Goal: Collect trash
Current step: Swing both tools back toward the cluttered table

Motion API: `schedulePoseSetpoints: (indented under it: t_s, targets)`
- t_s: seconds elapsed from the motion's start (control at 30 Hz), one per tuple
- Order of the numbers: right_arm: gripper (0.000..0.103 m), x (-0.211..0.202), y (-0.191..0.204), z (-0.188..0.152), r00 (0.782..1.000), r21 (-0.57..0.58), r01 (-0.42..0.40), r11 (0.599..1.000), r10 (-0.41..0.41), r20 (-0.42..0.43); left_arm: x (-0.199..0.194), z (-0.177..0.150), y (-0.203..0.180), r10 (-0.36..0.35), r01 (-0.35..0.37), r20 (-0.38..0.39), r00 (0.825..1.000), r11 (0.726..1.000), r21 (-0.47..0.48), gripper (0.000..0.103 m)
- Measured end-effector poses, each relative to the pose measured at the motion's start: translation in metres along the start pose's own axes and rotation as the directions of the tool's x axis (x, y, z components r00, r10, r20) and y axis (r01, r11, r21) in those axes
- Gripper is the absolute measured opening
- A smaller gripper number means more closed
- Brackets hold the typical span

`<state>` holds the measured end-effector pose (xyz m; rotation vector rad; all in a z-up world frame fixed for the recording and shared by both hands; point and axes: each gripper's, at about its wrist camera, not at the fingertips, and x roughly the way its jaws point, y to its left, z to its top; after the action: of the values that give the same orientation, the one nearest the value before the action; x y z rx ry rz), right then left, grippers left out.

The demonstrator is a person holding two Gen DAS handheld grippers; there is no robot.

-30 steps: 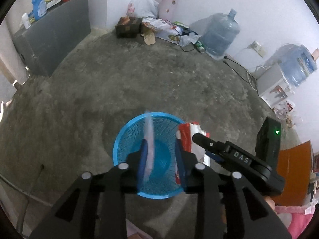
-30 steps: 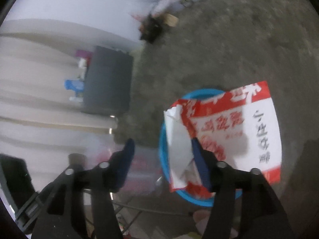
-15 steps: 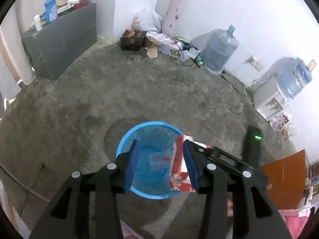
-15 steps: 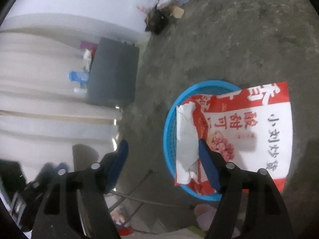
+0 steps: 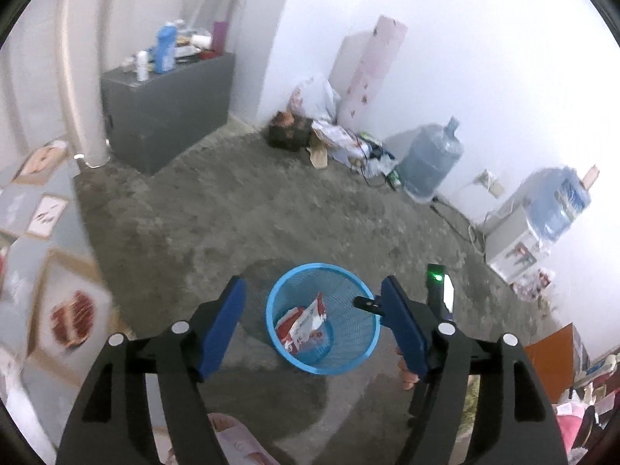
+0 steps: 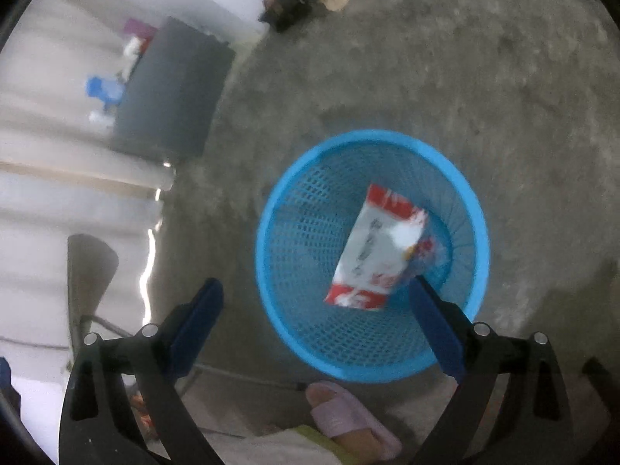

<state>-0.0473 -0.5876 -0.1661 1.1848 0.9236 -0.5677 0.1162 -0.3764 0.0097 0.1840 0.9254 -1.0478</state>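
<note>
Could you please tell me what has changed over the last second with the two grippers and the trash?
The right gripper let go of the red-and-white snack bag, which dropped into the blue basket. The left gripper opened wide after releasing its clear wrapper and pulled back. The basket stayed put on the floor.

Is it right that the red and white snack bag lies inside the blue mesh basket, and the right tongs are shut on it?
Not quite. The right tongs are open, as the right wrist view shows. The red and white snack bag does lie inside the blue mesh basket.
</note>
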Motion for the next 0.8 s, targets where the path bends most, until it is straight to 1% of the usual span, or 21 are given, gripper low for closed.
schedulePoseSetpoints:
  t_s: [0.03, 0.07, 0.13, 0.17, 0.2, 0.23, 0.27, 0.3, 0.33, 0.37, 0.4, 0.43, 0.5, 0.53, 0.57, 0.6, 0.63, 0.67, 0.73, 0.77, 0.8]
  targets:
    - [0.092, -0.007, 0.005, -0.003, 1.0, -0.021, 0.009, 1.0, -0.009, 0.015, -0.015, -0.007, 0.006, 0.006, -0.006, 0.018, 1.0, 1.0, -0.015, 0.072]
    - [0.092, -0.024, 0.012, -0.011, 0.999, -0.063, 0.034, 0.997, -0.031, 0.043, -0.023, -0.011, 0.01, 0.01, -0.01, 0.026, 1.0, 1.0, -0.016, 0.073]
    - [0.092, -0.04, 0.024, -0.019, 0.995, -0.11, 0.069, 0.992, -0.06, 0.083, -0.048, -0.027, 0.017, 0.022, -0.022, 0.058, 0.998, 1.0, -0.008, 0.073]
    - [0.092, -0.057, 0.032, -0.029, 0.99, -0.153, 0.105, 0.983, -0.087, 0.115, -0.056, -0.033, 0.019, 0.032, -0.032, 0.065, 0.997, 0.999, -0.001, 0.074]
    - [0.092, -0.065, 0.039, -0.035, 0.986, -0.177, 0.13, 0.976, -0.108, 0.13, -0.065, -0.04, 0.02, 0.044, -0.045, 0.069, 0.997, 0.999, 0.01, 0.075]
    - [0.095, -0.074, 0.046, -0.042, 0.98, -0.203, 0.162, 0.966, -0.132, 0.15, -0.08, -0.054, 0.023, 0.052, -0.054, 0.077, 0.996, 0.998, 0.021, 0.075]
    - [0.095, -0.084, 0.054, -0.052, 0.97, -0.24, 0.203, 0.949, -0.162, 0.181, -0.088, -0.061, 0.027, 0.056, -0.058, 0.079, 0.995, 0.998, 0.022, 0.076]
    - [0.095, -0.092, 0.061, -0.062, 0.96, -0.276, 0.242, 0.93, -0.188, 0.209, -0.096, -0.07, 0.029, 0.058, -0.06, 0.08, 0.995, 0.998, 0.022, 0.079]
    - [0.095, -0.097, 0.069, -0.071, 0.949, -0.31, 0.278, 0.909, -0.211, 0.233, -0.109, -0.085, 0.034, 0.046, -0.047, 0.07, 0.996, 0.999, 0.018, 0.08]
    - [0.095, -0.105, 0.081, -0.085, 0.931, -0.362, 0.335, 0.87, -0.246, 0.27, -0.115, -0.093, 0.036, 0.036, -0.037, 0.06, 0.998, 0.999, 0.015, 0.085]
    - [0.095, -0.109, 0.089, -0.095, 0.918, -0.395, 0.367, 0.842, -0.262, 0.297, -0.122, -0.101, 0.039, 0.029, -0.03, 0.051, 0.998, 0.999, 0.012, 0.09]
    - [0.095, -0.113, 0.1, -0.106, 0.898, -0.428, 0.413, 0.804, -0.283, 0.335, -0.136, -0.116, 0.044, 0.036, -0.037, 0.058, 0.998, 0.999, 0.01, 0.091]
    - [0.095, -0.116, 0.121, -0.125, 0.866, -0.465, 0.478, 0.745, -0.311, 0.391, -0.148, -0.13, 0.048, 0.077, -0.077, 0.088, 0.993, 0.997, 0.003, 0.097]
    - [0.095, -0.119, 0.129, -0.133, 0.855, -0.484, 0.498, 0.72, -0.312, 0.415, -0.163, -0.144, 0.054, 0.117, -0.117, 0.112, 0.987, 0.993, -0.009, 0.097]
    - [0.095, -0.123, 0.142, -0.145, 0.848, -0.513, 0.507, 0.693, -0.293, 0.442, -0.172, -0.151, 0.06, 0.146, -0.144, 0.124, 0.982, 0.989, -0.019, 0.098]
    - [0.095, -0.127, 0.155, -0.157, 0.85, -0.551, 0.501, 0.667, -0.26, 0.458, -0.179, -0.156, 0.064, 0.171, -0.168, 0.131, 0.977, 0.985, -0.029, 0.097]
    - [0.095, -0.13, 0.163, -0.163, 0.854, -0.575, 0.493, 0.653, -0.236, 0.464, -0.191, -0.168, 0.072, 0.203, -0.198, 0.139, 0.969, 0.979, -0.048, 0.098]
    - [0.095, -0.133, 0.176, -0.174, 0.864, -0.607, 0.471, 0.64, -0.194, 0.465, -0.198, -0.174, 0.077, 0.213, -0.207, 0.14, 0.967, 0.977, -0.061, 0.098]
    - [0.095, -0.142, 0.195, -0.194, 0.894, -0.67, 0.39, 0.631, -0.083, 0.441, -0.217, -0.193, 0.093, 0.237, -0.22, 0.149, 0.96, 0.968, -0.121, 0.097]
    - [0.095, -0.143, 0.204, -0.206, 0.915, -0.712, 0.316, 0.627, -0.001, 0.404, -0.223, -0.199, 0.1, 0.234, -0.212, 0.155, 0.96, 0.966, -0.148, 0.098]
    - [0.095, -0.141, 0.212, -0.216, 0.931, -0.747, 0.248, 0.617, 0.06, 0.36, -0.231, -0.208, 0.109, 0.224, -0.195, 0.158, 0.962, 0.964, -0.181, 0.098]
